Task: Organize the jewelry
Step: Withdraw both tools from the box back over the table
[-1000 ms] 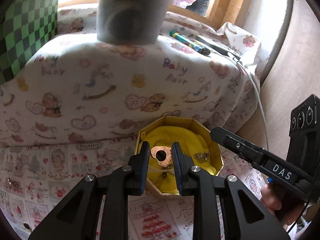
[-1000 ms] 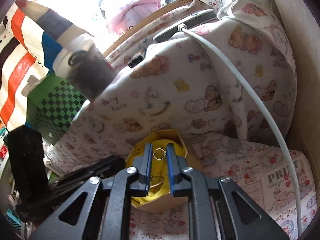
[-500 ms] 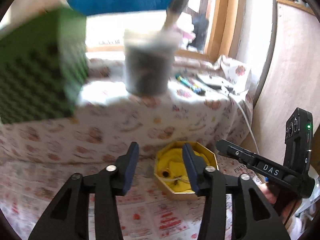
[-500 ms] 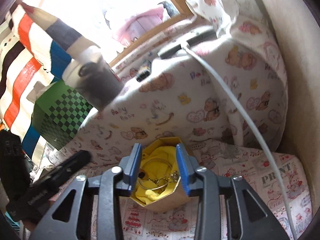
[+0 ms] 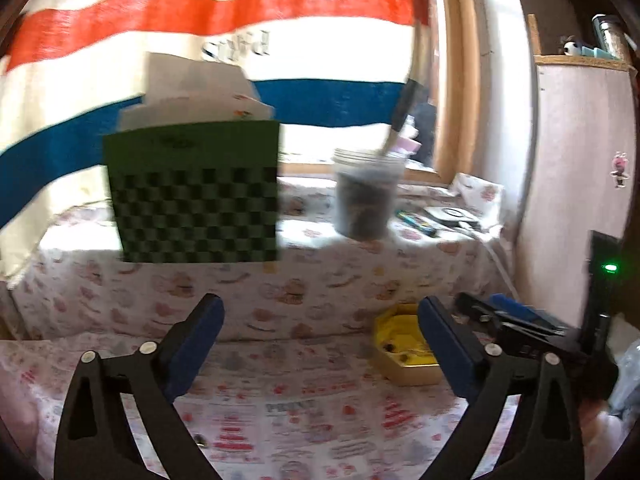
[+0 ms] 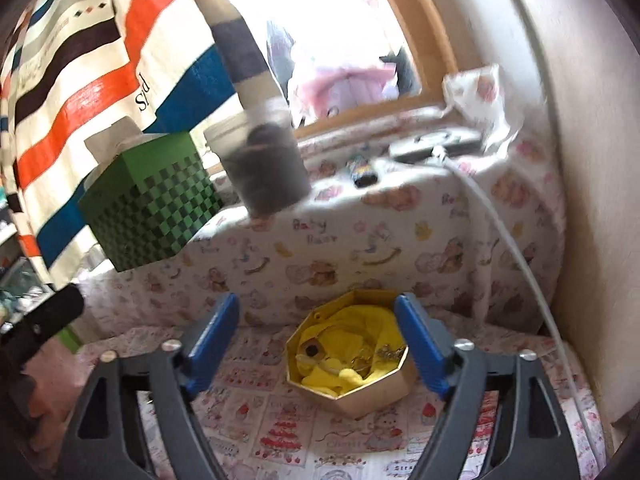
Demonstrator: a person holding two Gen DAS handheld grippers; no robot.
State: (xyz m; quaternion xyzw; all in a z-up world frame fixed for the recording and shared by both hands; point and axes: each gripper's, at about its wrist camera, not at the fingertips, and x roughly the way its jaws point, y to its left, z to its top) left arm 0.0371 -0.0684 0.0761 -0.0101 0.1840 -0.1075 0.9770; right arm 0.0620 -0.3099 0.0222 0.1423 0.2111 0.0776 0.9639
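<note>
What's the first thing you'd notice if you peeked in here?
The bright yellow-lined gold box on the patterned cloth, with small jewelry lying inside it. Behind it, on the covered ledge, stands a green checkered box, and a big orange, white and blue striped cloth hangs behind.

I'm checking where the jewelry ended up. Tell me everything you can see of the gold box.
The gold box is a low, many-sided container, cardboard by its look, open with no lid in view. Crumpled yellow cloth lines it, and small metal pieces lie on that: rings, a bit of chain, a dark square piece. It sits upright on the printed cloth, below the raised ledge. Nothing else touches it; the right tongs stand apart, opening.
</note>
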